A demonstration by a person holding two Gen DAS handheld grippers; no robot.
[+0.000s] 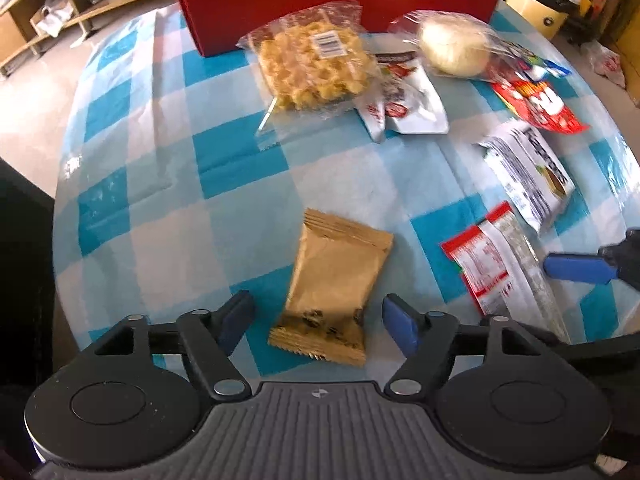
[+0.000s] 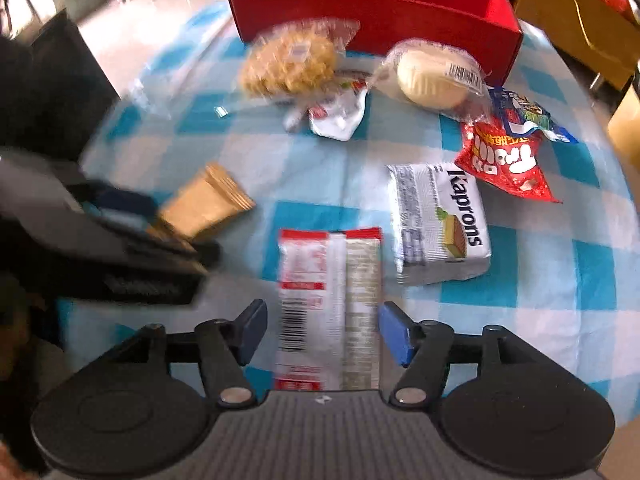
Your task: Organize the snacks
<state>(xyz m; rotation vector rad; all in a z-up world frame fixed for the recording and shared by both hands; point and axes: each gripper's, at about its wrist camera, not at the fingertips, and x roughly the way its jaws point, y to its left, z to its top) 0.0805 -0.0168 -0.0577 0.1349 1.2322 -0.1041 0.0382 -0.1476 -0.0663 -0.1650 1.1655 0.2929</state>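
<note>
Tabletop (image 1: 168, 168): blue-and-white checked cloth, with snacks scattered across it.
Red box (image 1: 280, 12): open bin at the far edge, one pale packet already inside; judged to be where the snacks go.
Puffed-snack bag (image 1: 312, 60): clear bag lying just in front of the red box.
Kaprons pack (image 2: 440, 220): white wafer pack, just right of the red-and-white packet.
Red-and-white packet (image 2: 332, 300): long packet lying lengthwise between the right claw's fingers, apart from both.
Gold packet (image 1: 332, 280): flat on the cloth, near end between the left claw's fingers, tilted slightly.
Left claw (image 1: 318, 326): spread wide, holding nothing, straddling the gold packet.
Right claw (image 2: 322, 330): spread wide, empty, straddling the red-and-white packet.
Step in hand: likely a two-handed pick.
Doing it well: lower each claw until the fingers flank the packet's sides, centre on the width, then close gently so the contents are not crushed.
Risk: thin foil edges may slip on the cloth.
</note>
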